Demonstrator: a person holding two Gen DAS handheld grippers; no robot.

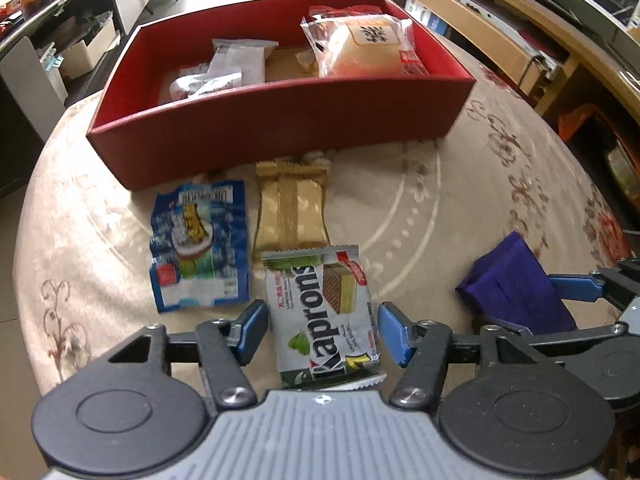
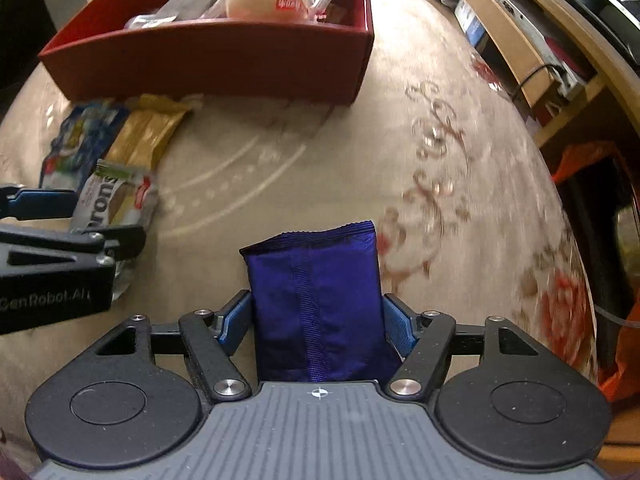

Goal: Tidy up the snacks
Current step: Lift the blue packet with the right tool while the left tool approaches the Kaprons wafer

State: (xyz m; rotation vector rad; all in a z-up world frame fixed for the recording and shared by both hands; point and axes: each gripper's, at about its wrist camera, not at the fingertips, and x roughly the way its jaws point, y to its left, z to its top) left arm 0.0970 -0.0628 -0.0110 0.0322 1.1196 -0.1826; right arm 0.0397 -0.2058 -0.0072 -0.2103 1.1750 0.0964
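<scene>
between right gripper pads: purple packet

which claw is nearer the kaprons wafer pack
Left. The left claw straddles the Kaprons wafer pack; the right claw is off to its right, around the purple packet.

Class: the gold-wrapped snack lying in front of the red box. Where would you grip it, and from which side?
Grip the gold packet across its narrow width at mid-length, coming from above. It lies flat; the blue packet crowds its left edge, so the fingers need care there.
</scene>
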